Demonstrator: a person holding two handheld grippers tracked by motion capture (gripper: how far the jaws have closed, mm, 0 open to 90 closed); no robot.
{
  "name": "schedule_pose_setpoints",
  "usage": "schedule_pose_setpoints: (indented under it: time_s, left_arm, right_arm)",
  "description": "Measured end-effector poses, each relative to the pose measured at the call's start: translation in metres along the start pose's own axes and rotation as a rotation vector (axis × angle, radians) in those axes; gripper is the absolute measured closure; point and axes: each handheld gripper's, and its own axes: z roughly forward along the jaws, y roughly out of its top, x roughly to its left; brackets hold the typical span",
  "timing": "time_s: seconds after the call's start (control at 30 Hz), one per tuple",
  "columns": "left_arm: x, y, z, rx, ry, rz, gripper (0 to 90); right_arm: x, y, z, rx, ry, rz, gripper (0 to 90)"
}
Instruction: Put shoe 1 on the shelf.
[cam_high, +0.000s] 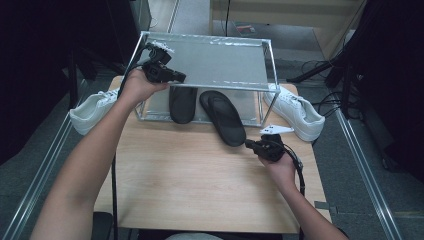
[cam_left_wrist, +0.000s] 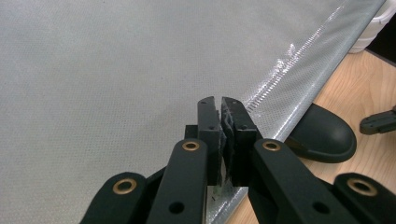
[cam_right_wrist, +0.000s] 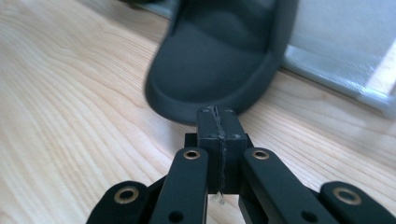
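Two black slippers lie at the foot of a metal-framed rack (cam_high: 215, 60). One slipper (cam_high: 182, 102) is tucked under the rack's grey shelf. The other slipper (cam_high: 222, 117) sticks out onto the wooden table (cam_high: 190, 175). My left gripper (cam_high: 175, 76) hovers shut over the shelf's front left corner, with the grey shelf (cam_left_wrist: 116, 70) beneath its closed tips (cam_left_wrist: 220, 100) and nothing held. My right gripper (cam_high: 250, 144) is shut and empty, low on the table, pointing at the heel of the outer slipper (cam_right_wrist: 219, 60). Its tips (cam_right_wrist: 217, 111) sit right at the heel's rim; contact cannot be told.
A white sneaker (cam_high: 92, 110) rests at the table's left edge, and another white sneaker (cam_high: 295, 111) lies right of the rack. The rack's silver rail (cam_left_wrist: 289, 79) runs along the shelf's front. Bare wood stretches between my forearms.
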Motion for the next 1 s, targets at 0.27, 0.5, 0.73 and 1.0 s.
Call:
schedule_pose_setpoints:
  time_s: [0.27,0.5,0.73,1.0]
  left_arm:
    - [0.0,-0.001,0.0,-0.01,-0.003,-0.005,87.1]
    - [0.002,-0.004,0.0,-0.032,-0.011,-0.023,87.1]
    - [0.002,-0.004,0.0,-0.033,-0.011,-0.029,87.1]
    - [0.002,-0.004,0.0,-0.034,-0.013,-0.03,87.1]
  right_arm:
    - [-0.006,0.0,0.009,0.017,-0.015,0.032,90.0]
    - [-0.003,0.003,0.016,0.01,-0.015,0.041,90.0]
    - [0.002,0.008,0.027,0.002,-0.009,0.054,90.0]
    - [0.006,0.019,0.046,-0.002,-0.004,0.056,90.0]
